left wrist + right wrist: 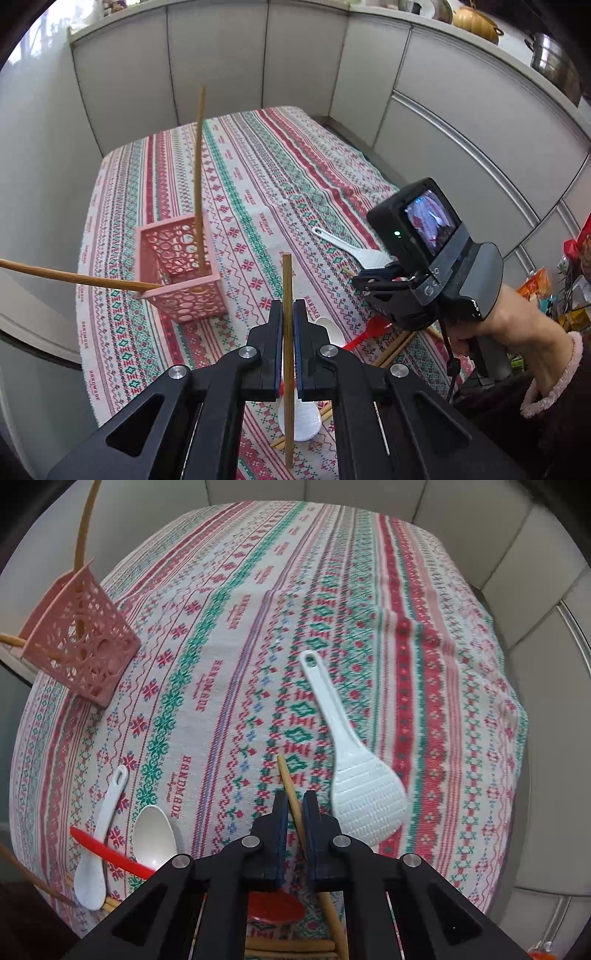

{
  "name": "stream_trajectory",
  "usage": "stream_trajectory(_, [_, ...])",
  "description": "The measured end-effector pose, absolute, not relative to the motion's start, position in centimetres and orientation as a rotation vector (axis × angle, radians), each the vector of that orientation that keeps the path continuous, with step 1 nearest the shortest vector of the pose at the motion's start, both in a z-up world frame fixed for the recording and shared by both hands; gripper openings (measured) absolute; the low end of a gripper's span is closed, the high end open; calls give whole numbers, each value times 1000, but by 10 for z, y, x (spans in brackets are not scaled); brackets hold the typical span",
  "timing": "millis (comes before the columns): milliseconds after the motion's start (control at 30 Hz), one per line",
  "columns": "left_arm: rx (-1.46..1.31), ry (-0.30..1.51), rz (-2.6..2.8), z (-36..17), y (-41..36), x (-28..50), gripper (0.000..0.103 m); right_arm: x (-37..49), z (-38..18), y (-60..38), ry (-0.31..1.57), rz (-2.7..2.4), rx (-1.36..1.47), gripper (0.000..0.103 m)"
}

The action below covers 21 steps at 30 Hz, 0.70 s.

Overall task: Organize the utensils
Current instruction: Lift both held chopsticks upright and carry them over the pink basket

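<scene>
Both grippers are black, with silver round screws at the joints. The right gripper (360, 282) carries a small lit screen; the sleeve (554, 373) has a fluffy pink cuff.

Patterned tablecloth (258, 177): red, green and white knit-style bands w/ "HANDMADE" lettering, covers the whole table; creased at centre. Grey-white cabinet panels (221, 62) wrap the far and right sides; a silver rail (480, 147) runs along the right-hand panels. On the ledge above, far right: steel pot (552, 62) and, just left of it, a golden pumpkin-shaped vessel (476, 22). Coloured packets (535, 284) at right edge, contents illegible. Window light at far left corner.
</scene>
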State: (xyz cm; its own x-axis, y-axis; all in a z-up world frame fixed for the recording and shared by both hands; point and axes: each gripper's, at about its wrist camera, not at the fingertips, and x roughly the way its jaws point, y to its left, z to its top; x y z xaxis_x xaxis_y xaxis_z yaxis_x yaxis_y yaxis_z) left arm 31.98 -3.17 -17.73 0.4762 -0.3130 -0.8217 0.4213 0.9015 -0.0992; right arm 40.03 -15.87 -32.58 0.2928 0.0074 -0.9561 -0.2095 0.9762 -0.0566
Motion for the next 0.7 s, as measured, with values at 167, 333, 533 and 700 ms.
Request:
stream_trajectory(167, [104, 922, -416, -160, -18, 315, 5, 387, -272, -173, 1139, 164, -68, 5])
stream_trajectory(333, [79, 858, -387, -138, -7, 305, 5, 364, -225, -206, 1011, 187, -1, 5])
stream_trajectory(533, [33, 740, -369, -98, 4, 287, 5, 322, -166, -224, 842, 216, 75, 5])
stream_trajectory(700, [1, 597, -324, -58, 11, 269, 5, 303, -131, -226, 720, 228, 124, 5])
